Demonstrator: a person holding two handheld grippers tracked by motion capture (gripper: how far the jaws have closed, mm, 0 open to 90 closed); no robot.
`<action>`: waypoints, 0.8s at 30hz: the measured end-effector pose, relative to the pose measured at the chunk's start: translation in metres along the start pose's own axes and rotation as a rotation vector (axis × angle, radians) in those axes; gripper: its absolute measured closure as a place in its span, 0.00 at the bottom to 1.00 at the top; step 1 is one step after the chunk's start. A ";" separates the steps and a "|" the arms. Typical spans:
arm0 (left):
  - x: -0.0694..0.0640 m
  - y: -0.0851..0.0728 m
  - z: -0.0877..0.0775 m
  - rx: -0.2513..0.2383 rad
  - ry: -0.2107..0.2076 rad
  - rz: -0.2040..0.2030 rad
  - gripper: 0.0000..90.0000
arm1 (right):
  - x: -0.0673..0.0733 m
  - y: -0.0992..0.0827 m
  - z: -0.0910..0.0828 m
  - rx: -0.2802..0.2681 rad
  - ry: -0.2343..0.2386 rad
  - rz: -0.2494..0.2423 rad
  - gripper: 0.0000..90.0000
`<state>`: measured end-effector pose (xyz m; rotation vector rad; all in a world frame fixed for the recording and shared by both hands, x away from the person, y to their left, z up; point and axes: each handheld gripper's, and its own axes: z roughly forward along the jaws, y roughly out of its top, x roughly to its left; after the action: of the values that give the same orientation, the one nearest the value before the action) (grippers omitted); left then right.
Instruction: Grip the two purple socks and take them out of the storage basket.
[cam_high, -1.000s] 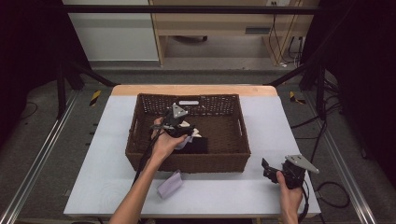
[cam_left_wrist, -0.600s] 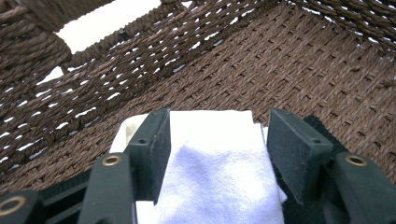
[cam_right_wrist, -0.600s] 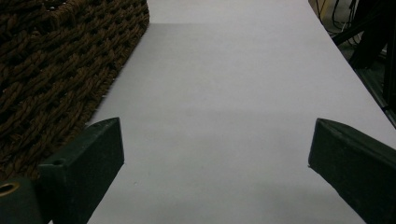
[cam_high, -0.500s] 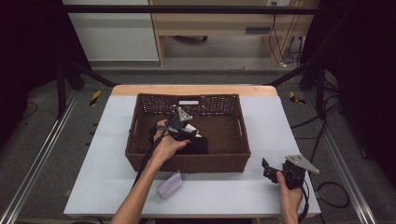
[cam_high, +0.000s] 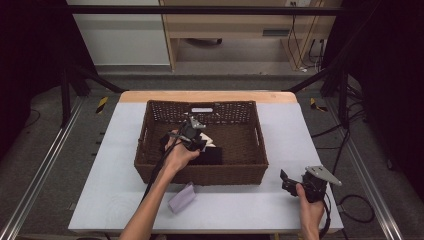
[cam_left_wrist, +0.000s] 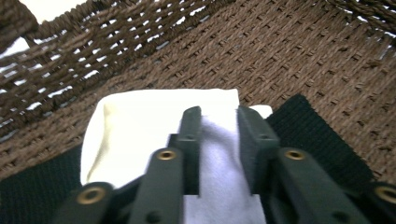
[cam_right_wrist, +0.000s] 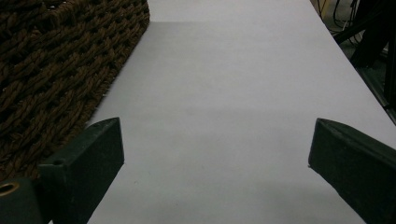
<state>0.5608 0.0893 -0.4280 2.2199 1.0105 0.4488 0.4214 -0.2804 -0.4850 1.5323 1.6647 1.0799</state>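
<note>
My left gripper (cam_high: 199, 139) reaches into the brown wicker basket (cam_high: 150, 165), over a small pile of cloths. In the left gripper view its jaws (cam_left_wrist: 219, 116) have just been closing, and they pinch a fold of pale lavender cloth (cam_left_wrist: 219, 182) that fills the gap between them. A cream cloth (cam_left_wrist: 135, 126) lies under it, on top of a black cloth (cam_left_wrist: 322, 135) spread on the basket floor. My right gripper (cam_high: 289, 181) is held by a hand over the table at the front right, open, with bare tabletop between its fingers (cam_right_wrist: 88, 158).
Another lavender cloth (cam_high: 182, 198) lies on the white table (cam_high: 100, 200) in front of the basket. The basket's right wall (cam_right_wrist: 51, 79) stands just left of my right gripper. Dark frame rails and cables run along both sides of the table.
The left hand has shifted only slightly inside the basket, with its gripper tipped a little toward the cloths. The right hand and its gripper have stayed still.
</note>
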 end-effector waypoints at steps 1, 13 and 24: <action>0.000 0.000 -0.001 0.001 -0.003 -0.003 0.87 | 0.000 0.000 0.000 0.000 0.001 0.002 0.04; 0.001 0.002 -0.015 -0.102 -0.001 -0.014 0.97 | 0.000 0.000 0.000 0.000 0.002 0.003 0.04; 0.008 0.006 -0.027 -0.264 -0.063 -0.087 0.97 | 0.000 0.000 0.000 -0.002 0.004 0.006 0.04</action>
<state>0.5543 0.1036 -0.4038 1.9357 0.9523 0.4431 0.4216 -0.2807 -0.4849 1.5358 1.6622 1.0882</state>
